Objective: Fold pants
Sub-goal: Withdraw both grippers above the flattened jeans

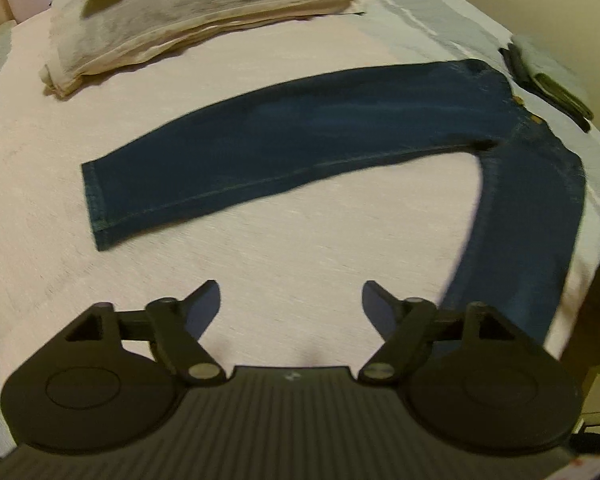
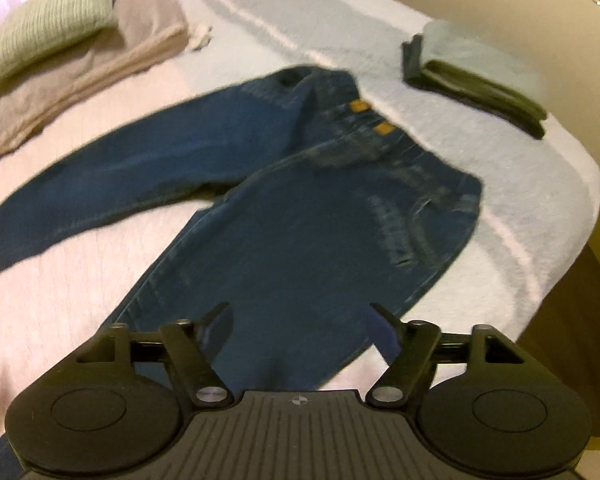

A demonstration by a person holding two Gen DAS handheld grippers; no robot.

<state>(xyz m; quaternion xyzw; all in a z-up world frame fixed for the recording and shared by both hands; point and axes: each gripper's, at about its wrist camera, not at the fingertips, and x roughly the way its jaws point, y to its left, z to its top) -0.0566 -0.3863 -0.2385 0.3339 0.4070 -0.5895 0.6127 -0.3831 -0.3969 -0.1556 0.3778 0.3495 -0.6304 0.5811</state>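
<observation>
jeans (image 2: pixel 300 216) flat on bed (image 1: pixel 260 264), legs splayed in a V. left gripper (image 1: pixel 291 300) spread wide over bare cover, right gripper (image 2: pixel 300 322) spread wide over near leg, both empty. risk: pinching top denim layer only or snagging cover w/ it, leg drags skewed

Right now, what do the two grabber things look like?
Both look alike. The left gripper and the right gripper are black plastic, each with two pointed fingers on hinged bars with silver screws. Each has a round black disc on either side and a grey ribbed plate in the middle bearing a small round mark. No hands or sleeves show.
</observation>
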